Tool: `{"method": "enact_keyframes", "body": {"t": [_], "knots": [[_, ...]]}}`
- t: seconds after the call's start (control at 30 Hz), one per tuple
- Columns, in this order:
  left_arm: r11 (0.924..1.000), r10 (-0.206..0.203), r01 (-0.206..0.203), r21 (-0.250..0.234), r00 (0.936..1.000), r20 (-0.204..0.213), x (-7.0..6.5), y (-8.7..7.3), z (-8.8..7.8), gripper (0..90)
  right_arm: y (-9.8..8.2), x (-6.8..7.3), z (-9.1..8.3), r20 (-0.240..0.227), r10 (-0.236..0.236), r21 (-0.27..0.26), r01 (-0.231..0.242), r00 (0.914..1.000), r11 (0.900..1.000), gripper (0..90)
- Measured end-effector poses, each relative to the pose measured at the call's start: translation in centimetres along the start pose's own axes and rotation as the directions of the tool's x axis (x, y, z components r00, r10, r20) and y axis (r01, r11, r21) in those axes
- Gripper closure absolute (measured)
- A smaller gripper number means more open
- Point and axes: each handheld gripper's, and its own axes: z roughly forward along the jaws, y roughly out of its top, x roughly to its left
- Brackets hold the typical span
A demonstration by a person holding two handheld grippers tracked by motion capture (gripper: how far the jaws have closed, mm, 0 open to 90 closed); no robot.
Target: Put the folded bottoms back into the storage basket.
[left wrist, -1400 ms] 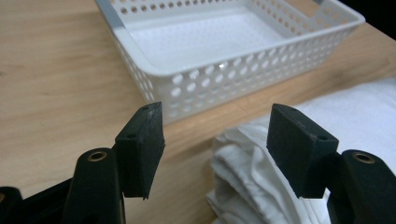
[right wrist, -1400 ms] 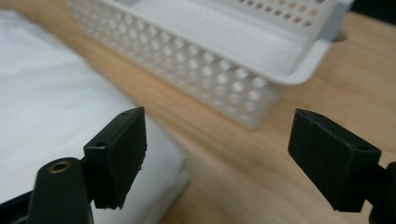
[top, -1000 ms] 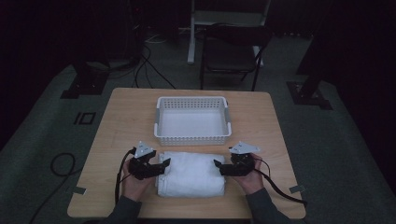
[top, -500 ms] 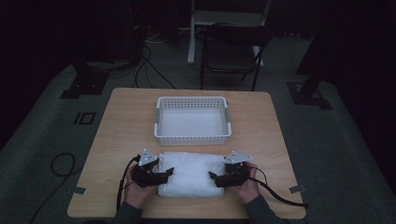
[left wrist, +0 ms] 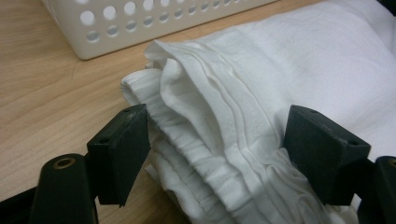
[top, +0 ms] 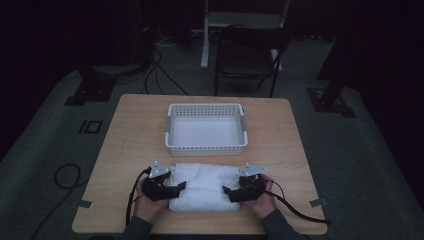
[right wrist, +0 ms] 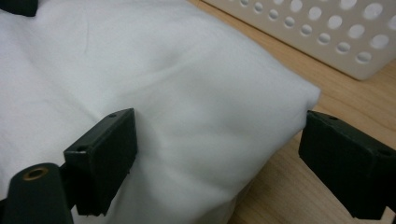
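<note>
A folded white towel point(top: 205, 186) lies on the wooden table point(top: 130, 130), just in front of a white perforated basket point(top: 206, 148). My left gripper point(top: 181, 188) is at the towel's left end. In the left gripper view the layered towel edge point(left wrist: 210, 116) bulges between my left gripper's point(left wrist: 217, 121) jaws, which have just been opening. My right gripper point(top: 228, 192) is at the towel's right end. Its own view has the towel's smooth corner point(right wrist: 196, 107) between my right gripper's point(right wrist: 219, 121) jaws. These have also just been opening, and a gap shows beside the right jaw.
The basket is empty and stands at the table's middle, its wall point(left wrist: 140, 23) close behind the towel. A dark chair point(top: 250, 55) and cables point(top: 160, 70) are on the floor beyond the table. Bare wood lies to both sides of the towel.
Both hands have shifted slightly toward the near edge of the table. The jaws of both grippers stand wider around the towel's ends than before.
</note>
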Motion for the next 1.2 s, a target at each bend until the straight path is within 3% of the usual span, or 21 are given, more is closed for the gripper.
{"method": "enact_keyframes", "body": {"t": [0.17,0.3,0.47,0.67,0.73,0.93,0.97,1.07,1.13,1.2], "knots": [[0.9991,-0.039,0.038,0.019,0.9986,0.035,0.6,-0.2,0.4,18.1,-0.2,-0.1,0.4,-0.005,0.013,0.025,-0.013,0.9999,1.0,10.1],[0.9949,-0.096,0.093,0.039,0.992,0.082,1.2,-0.3,0.8,16.7,-0.5,-0.6,0.6,-0.04,0.06,0.032,-0.058,0.9974,0.998,10.1],[0.9926,-0.115,0.111,0.05,0.9879,0.104,1.7,-0.4,1.2,15.6,-0.6,-1.2,1.1,-0.073,0.098,0.046,-0.095,0.9925,0.994,9.5],[0.9817,-0.183,0.17,0.086,0.9685,0.169,2.7,-0.5,2.0,13.5,-0.8,-2.3,2.0,-0.142,0.197,0.091,-0.186,0.97,0.978,9.1],[0.9817,-0.182,0.17,0.086,0.9684,0.17,2.7,-0.4,2.1,13.3,-0.9,-2.6,2.2,-0.16,0.219,0.102,-0.205,0.9624,0.973,9.0],[0.9826,-0.176,0.161,0.093,0.967,0.185,2.8,-0.3,2.2,14.0,-0.7,-2.7,2.4,-0.17,0.207,0.101,-0.192,0.9634,0.976,9.2],[0.9815,-0.181,0.164,0.098,0.9631,0.199,2.9,-0.2,2.2,14.9,-0.7,-2.7,2.5,-0.176,0.207,0.101,-0.191,0.9624,0.976,9.5],[0.9808,-0.184,0.166,0.103,0.9596,0.213,2.9,-0.2,2.3,18.2,-0.6,-2.8,2.6,-0.189,0.203,0.102,-0.187,0.9606,0.977,11.1],[0.9773,-0.202,0.177,0.116,0.9451,0.257,3.1,-0.2,2.4,22.4,-0.4,-2.9,2.7,-0.216,0.21,0.102,-0.192,0.9534,0.976,17.5],[0.9747,-0.214,0.184,0.127,0.9323,0.292,3.2,-0.1,2.6,28.8,-0.3,-3.0,2.8,-0.257,0.224,0.11,-0.202,0.9401,0.973,24.9]]}}
